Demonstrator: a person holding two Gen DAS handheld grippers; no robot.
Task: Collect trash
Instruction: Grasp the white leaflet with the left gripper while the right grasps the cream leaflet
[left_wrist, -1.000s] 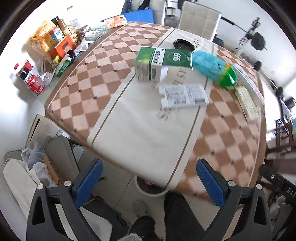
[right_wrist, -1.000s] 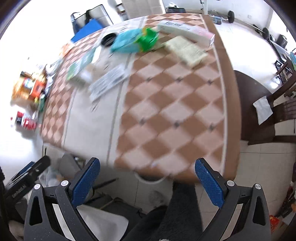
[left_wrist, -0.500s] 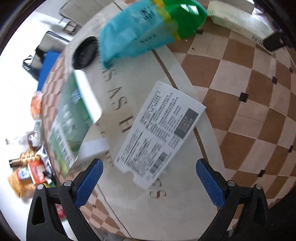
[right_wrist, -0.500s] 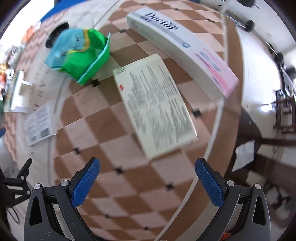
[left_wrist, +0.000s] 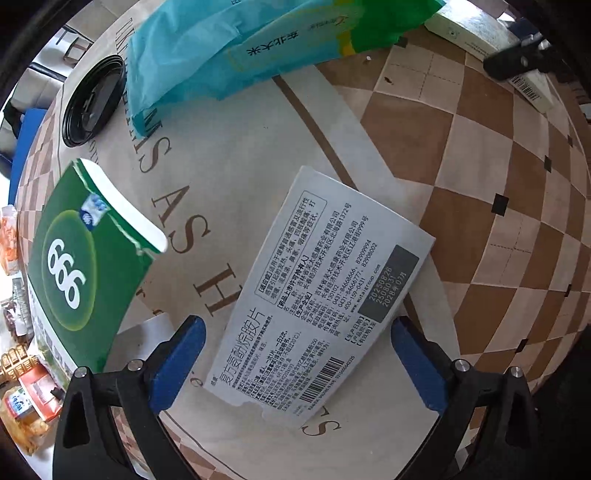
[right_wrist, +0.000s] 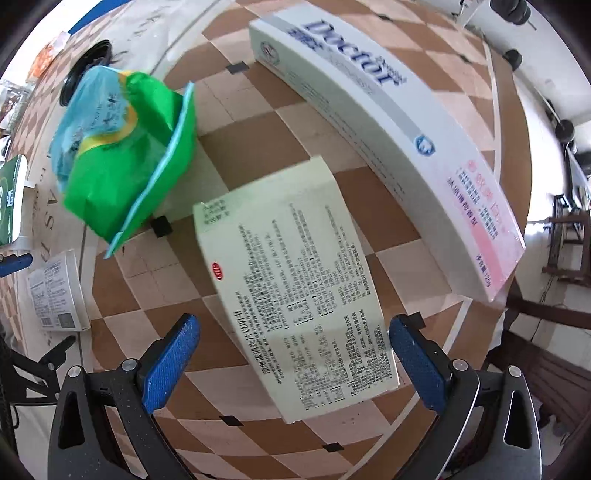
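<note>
A checkered tablecloth (left_wrist: 480, 155) covers the table (snack packets (left_wrist: 26, 402) crowd its far-left edge).

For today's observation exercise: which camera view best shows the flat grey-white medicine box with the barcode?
The left wrist view: the flat grey-white medicine box fills the centre, its print and barcode legible, between the open left gripper fingers. The right wrist view shows it small at the left edge.

Flat carton (left_wrist: 321, 299) right of box (left_wrist: 81, 266), pouch (left_wrist: 258, 44) behind
</note>
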